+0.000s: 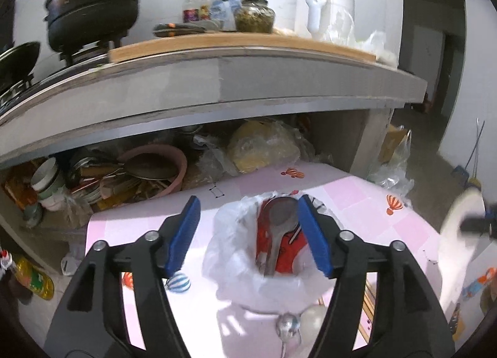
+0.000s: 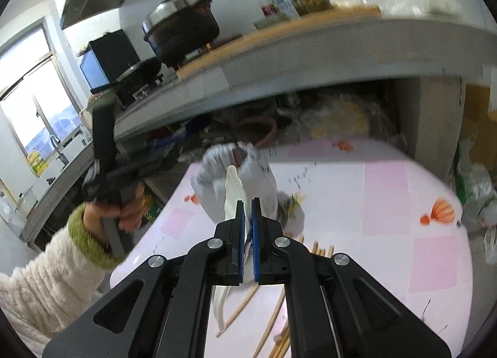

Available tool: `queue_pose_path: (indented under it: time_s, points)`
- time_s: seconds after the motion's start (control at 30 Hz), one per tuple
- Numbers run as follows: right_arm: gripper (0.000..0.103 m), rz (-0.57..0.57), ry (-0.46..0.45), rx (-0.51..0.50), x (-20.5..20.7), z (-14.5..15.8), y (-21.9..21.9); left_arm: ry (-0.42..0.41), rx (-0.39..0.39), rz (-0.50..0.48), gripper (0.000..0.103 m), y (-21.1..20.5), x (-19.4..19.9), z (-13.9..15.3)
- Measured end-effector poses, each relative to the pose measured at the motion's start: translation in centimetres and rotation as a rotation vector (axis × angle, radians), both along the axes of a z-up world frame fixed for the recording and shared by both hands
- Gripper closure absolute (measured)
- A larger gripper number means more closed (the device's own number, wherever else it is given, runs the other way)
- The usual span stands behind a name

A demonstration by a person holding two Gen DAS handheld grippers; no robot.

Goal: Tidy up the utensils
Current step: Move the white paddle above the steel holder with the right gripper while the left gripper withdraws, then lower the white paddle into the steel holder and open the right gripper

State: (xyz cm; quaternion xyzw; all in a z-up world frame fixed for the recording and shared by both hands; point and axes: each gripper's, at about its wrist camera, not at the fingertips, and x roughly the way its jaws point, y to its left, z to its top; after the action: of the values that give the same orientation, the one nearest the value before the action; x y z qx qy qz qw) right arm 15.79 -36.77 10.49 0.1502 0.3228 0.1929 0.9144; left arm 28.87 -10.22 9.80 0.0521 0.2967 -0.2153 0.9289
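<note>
Left wrist view: the left gripper (image 1: 248, 230) hangs released, its blue-padded jaws spread wide to either side of a red container lined with a crinkled white plastic bag (image 1: 228, 252). A large steel spoon (image 1: 279, 227) stands inside the container, bowl up, leaning toward the right pad without clearly touching it. The container stands on a pink checked tablecloth printed with balloons (image 1: 372, 202), whose far edge runs just below a cluttered lower shelf (image 1: 124, 171) under the grey counter edge (image 1: 217, 84). Near the bottom of the frame a small shiny metal spoon (image 1: 287, 325) and a white rounded spoon (image 1: 313, 319) lie just beside each other on the cloth, between the gripper arms. Bare cloth lies open to the left and to the far right of the bag.

Right wrist view: the right gripper (image 2: 247, 230) is clenched on a white plastic rice paddle (image 2: 233, 190), whose blade rises above the pads in front of the white bag, while its handle trails below. Light wooden chopsticks (image 2: 273, 323) lie scattered on the cloth under the gripper. The cloth's left edge curves close by the bag; to the right, a broad stretch of cloth is open. The person's left hand (image 2: 124, 212), in a fuzzy cream sleeve, grips the other tool's handle off the table's left edge.
</note>
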Motion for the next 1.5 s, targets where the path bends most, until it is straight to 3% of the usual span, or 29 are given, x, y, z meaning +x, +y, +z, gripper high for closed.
queue_pose_path:
  time_s: [0.27,0.47,0.6,0.87,1.2,1.5]
  points:
    - [0.099,0.028,-0.14,-0.044,3.7,7.3,3.0,-0.02,-0.061,0.103,0.021,6.4,-5.6,0.0]
    - [0.099,0.028,-0.201,-0.085,8.4,10.1,6.4,-0.006,-0.057,0.185,0.018,10.1,-9.7,-2.3]
    - [0.099,0.035,-0.187,-0.124,12.0,8.9,8.8,0.016,-0.076,0.227,0.018,12.0,-12.2,-4.0]
    - [0.099,0.048,-0.155,-0.252,16.0,3.0,13.0,0.058,-0.081,0.271,0.018,14.2,-14.8,-6.6]
    - [0.099,0.075,-0.118,-0.284,16.2,-2.5,14.3,0.073,-0.097,0.289,0.018,15.5,-14.5,-7.5]
    - [0.098,0.084,-0.154,-0.339,15.0,-3.0,14.5,0.075,-0.105,0.289,0.018,15.5,-14.5,-7.6]
